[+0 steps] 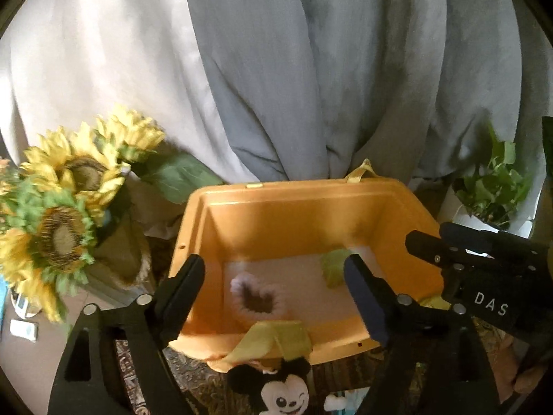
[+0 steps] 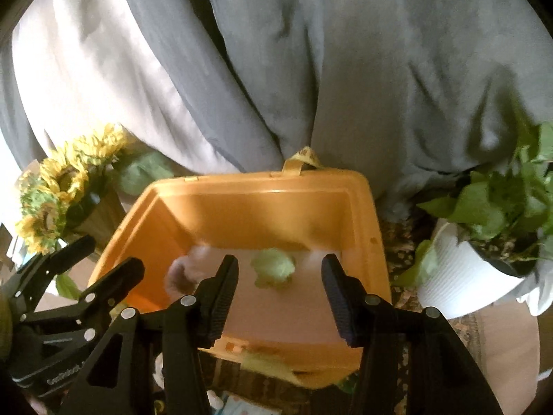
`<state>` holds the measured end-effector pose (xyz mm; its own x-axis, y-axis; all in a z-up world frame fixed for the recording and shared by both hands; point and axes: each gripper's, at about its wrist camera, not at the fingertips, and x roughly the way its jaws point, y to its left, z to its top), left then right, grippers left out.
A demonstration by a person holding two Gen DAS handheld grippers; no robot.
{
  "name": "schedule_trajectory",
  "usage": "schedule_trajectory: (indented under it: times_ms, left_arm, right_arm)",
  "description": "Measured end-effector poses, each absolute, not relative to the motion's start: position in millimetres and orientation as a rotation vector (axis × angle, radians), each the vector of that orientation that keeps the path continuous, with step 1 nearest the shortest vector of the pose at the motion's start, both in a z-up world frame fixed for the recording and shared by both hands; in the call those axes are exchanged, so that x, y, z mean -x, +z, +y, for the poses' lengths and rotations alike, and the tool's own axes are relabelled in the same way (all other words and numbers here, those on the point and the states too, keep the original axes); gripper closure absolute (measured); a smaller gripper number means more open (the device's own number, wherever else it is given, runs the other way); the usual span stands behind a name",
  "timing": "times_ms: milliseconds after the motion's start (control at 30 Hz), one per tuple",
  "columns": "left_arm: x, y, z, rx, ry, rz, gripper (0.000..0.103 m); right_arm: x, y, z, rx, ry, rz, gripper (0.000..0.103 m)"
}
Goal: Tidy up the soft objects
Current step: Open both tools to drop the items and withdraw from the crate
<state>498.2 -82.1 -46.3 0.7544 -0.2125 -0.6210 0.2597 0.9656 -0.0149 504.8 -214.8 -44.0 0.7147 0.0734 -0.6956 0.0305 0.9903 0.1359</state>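
An orange plastic bin (image 1: 287,204) stands open ahead, also in the right wrist view (image 2: 262,200). Inside lies a pink soft thing (image 1: 304,287) with a fuzzy dark-centred patch (image 1: 257,299) and a green soft piece (image 1: 333,266), seen also in the right wrist view (image 2: 274,264). A Mickey Mouse plush (image 1: 283,390) lies on the table below the bin's near rim, under a yellow-green strap (image 1: 273,340). My left gripper (image 1: 273,297) is open and empty above the bin's near side. My right gripper (image 2: 280,301) is open and empty over the bin; it shows at the right of the left wrist view (image 1: 477,259).
A vase of sunflowers (image 1: 65,200) stands left of the bin. A potted green plant (image 2: 497,214) in a white pot (image 2: 459,276) stands to the right. Grey and white curtains (image 1: 311,69) hang behind. A patterned cloth (image 2: 408,297) covers the table.
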Motion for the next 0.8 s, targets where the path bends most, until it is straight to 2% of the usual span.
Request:
schedule_trajectory:
  times_ms: [67,100,333,467,800]
  left_arm:
    - [-488,-40,-79,-0.076,-0.247,0.652,0.014]
    - [-484,-37,-78,-0.079,-0.244,0.644,0.013]
    - [-448,-21,-70,-0.085,-0.222,0.605,0.012]
    - [-424,-17,-66,-0.08,-0.204,0.592,0.011]
    - [-362,-16,-58,-0.085,-0.165,0.544,0.011]
  right_arm:
    - [-496,-37,-214,-0.146,0.017,0.757,0.038]
    - [-491,-34,-214,-0.153,0.014,0.746,0.037]
    - [-455,-16,-209,-0.156,-0.007,0.691,0.036]
    - [-433,-9,-206,-0.15,-0.018,0.667,0.03]
    - [-370,-6,-203,-0.143,-0.057,0.628,0.03]
